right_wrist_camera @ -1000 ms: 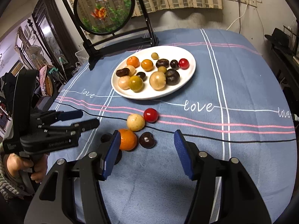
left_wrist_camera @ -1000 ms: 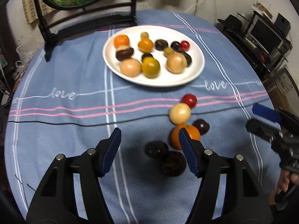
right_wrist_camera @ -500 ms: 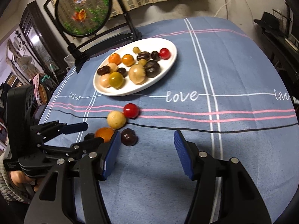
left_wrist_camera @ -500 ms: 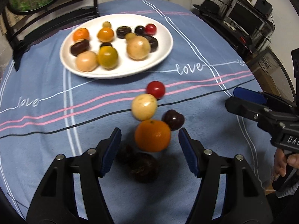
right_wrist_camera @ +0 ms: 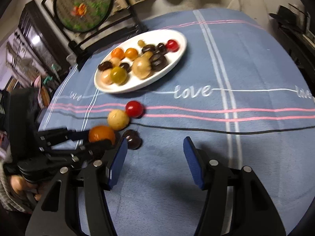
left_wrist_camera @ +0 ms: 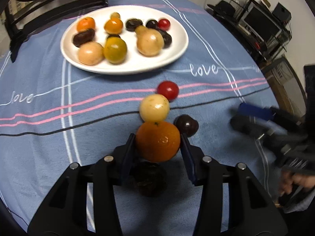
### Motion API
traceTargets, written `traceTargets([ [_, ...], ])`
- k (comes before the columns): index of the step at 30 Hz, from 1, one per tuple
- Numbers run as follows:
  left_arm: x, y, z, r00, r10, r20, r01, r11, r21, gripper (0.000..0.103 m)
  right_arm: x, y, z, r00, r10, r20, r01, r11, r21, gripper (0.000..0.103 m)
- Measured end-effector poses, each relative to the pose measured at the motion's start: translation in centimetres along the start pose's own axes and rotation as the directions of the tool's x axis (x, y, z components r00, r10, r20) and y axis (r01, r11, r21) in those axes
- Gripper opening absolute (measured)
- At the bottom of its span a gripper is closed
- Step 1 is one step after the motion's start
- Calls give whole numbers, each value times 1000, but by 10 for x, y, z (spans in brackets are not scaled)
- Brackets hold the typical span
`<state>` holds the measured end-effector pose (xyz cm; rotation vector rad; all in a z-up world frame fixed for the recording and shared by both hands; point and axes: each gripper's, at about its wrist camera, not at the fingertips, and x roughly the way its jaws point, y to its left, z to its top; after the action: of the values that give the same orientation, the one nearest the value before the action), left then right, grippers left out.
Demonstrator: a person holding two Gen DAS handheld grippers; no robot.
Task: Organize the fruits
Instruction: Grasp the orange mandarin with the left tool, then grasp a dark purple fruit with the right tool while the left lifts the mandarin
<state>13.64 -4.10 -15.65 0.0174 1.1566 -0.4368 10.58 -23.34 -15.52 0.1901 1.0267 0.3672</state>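
An orange [left_wrist_camera: 157, 144] lies on the blue cloth, and my left gripper [left_wrist_camera: 157, 136] is closing around it, with a blue pad against each side of it. Beyond it lie a pale round fruit [left_wrist_camera: 154, 108] and a red tomato [left_wrist_camera: 168, 90], with a dark fruit [left_wrist_camera: 187, 124] to its right. Another dark fruit [left_wrist_camera: 149, 179] sits under the left gripper's fingers. The white plate [left_wrist_camera: 173, 59] further back holds several fruits. My right gripper [right_wrist_camera: 155, 140] hovers open over bare cloth, its left finger close to the dark fruit [right_wrist_camera: 132, 139].
A round picture screen on a black stand [right_wrist_camera: 84, 7] rises behind the plate. A shelf of electronics [left_wrist_camera: 259, 25] stands past the table's right edge. A person's hand [right_wrist_camera: 19, 184] holds the left gripper's handle.
My left gripper came forward and down over the orange, and its jaws narrowed onto it. The right gripper sank nearer the cloth with its opening unchanged.
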Motion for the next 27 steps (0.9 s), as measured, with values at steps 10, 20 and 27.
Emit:
traceTargets([
  [10,-28,35,-5,996,77,40,-73,992,-104,46,53,35,7,996,12,-89,-29,981,-194,42],
  [20,-26,39,-10,996,83,33,-78,989,-122,46,53,30,3,996,34,-88,-49,982,-184,30],
  [27,-39,30,6,994,79,77,-72,994,-82,46,-3,16,14,999,33,34,-29,994,-107,30],
])
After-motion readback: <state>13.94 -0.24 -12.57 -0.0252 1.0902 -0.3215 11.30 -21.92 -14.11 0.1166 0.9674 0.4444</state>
